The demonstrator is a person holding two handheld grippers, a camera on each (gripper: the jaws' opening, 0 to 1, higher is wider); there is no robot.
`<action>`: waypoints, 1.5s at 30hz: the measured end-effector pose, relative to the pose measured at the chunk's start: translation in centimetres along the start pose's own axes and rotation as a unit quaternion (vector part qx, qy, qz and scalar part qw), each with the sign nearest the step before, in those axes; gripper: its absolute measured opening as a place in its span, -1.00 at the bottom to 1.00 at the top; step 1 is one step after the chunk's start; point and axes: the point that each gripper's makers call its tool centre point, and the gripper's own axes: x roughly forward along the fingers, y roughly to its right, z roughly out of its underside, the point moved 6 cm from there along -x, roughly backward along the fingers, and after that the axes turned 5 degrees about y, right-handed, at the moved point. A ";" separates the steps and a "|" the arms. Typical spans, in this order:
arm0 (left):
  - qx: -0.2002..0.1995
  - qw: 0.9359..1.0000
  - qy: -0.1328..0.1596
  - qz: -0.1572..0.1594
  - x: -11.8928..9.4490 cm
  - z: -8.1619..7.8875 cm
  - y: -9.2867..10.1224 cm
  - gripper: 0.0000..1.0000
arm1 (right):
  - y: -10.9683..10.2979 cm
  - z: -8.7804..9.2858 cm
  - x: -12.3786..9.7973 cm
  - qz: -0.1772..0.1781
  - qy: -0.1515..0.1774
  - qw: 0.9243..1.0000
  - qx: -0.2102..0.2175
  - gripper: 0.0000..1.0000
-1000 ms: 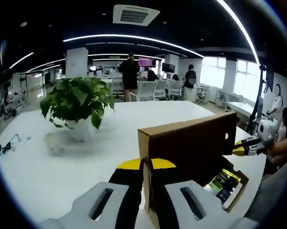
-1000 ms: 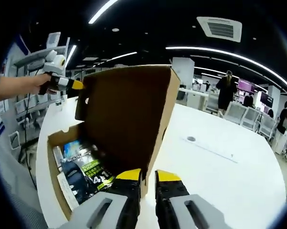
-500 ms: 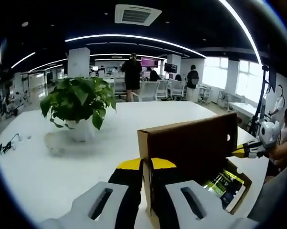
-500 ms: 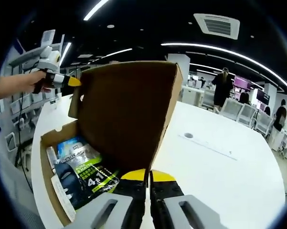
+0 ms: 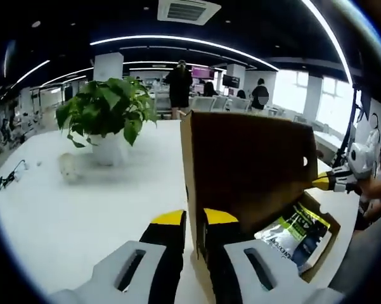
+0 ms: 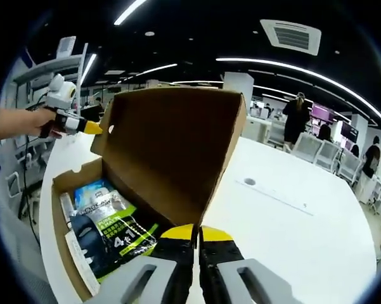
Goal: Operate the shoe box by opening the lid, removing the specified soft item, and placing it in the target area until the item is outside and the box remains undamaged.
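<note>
The brown cardboard shoe box (image 5: 324,248) (image 6: 60,190) lies open on a white table. Its lid (image 5: 247,168) (image 6: 171,145) stands raised. My left gripper (image 5: 194,218) is shut on one side edge of the lid. My right gripper (image 6: 197,229) is shut on the opposite side edge. Each gripper appears in the other's view at the lid's far corner: the right gripper (image 5: 326,182) and the left gripper (image 6: 85,126), held by a hand (image 6: 22,120). Inside the box lies a soft packet (image 5: 291,231) (image 6: 111,228) printed in black, green and blue.
A potted green plant (image 5: 108,114) stands on the table (image 5: 82,202) to the far left of the box, with a small pale object (image 5: 66,166) and a cable (image 5: 6,180) near it. Bare tabletop (image 6: 291,234) spreads beyond the lid. People and chairs stand far behind.
The lid has swung further up and now stands taller in the left gripper view. More of the packet shows in the box. Both grippers keep their hold on the lid.
</note>
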 end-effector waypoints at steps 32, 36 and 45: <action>-0.014 0.999 -0.022 -0.023 3.1 0.9 -1.2 -0.98 | 1.4 -0.3 2.2 -0.008 -0.014 1.000 0.005 -1.00; -0.019 0.999 -0.027 -0.026 3.6 0.9 -1.3 -0.98 | 1.7 -0.3 2.5 -0.013 -0.020 1.000 0.011 -1.00; -0.031 0.999 -0.032 -0.031 3.9 1.0 -1.4 -0.97 | 2.0 -0.1 2.9 -0.014 -0.024 0.999 0.027 -1.00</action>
